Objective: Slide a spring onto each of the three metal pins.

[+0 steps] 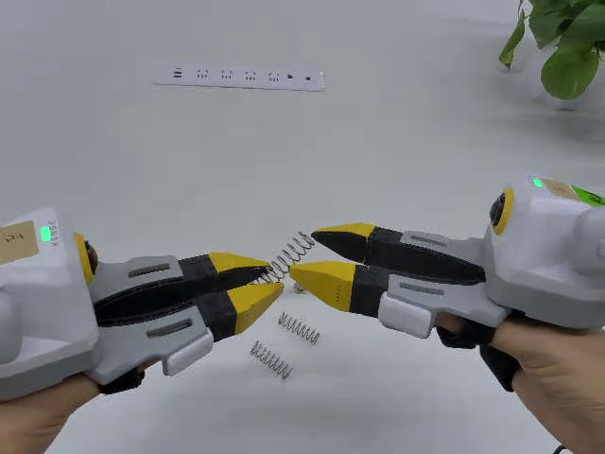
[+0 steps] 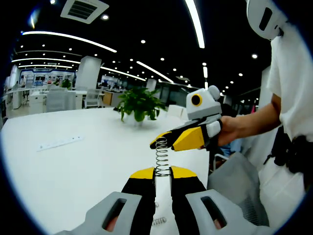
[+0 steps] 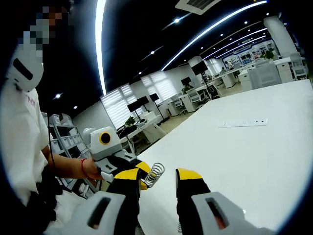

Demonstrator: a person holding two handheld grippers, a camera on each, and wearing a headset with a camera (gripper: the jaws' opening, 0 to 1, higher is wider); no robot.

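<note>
Nearest, two loose springs (image 1: 270, 360) lie on the white table (image 1: 397, 170). Just beyond, the left gripper (image 1: 274, 280) pinches one end of the held spring (image 1: 290, 253), while the right gripper (image 1: 302, 252) has its jaws spread around the other end. Can't tell if a pin sits inside. Best bet: keep both tools in line, push slowly so coils don't buckle.

Left gripper (image 1: 274, 279) label (image 1: 17, 241): print too small to read
Right gripper (image 1: 302, 253) sticker (image 1: 560, 188): blurred, unreadable
Shirt (image 3: 19, 137) mark (image 3: 31, 101): red, illegible
</note>
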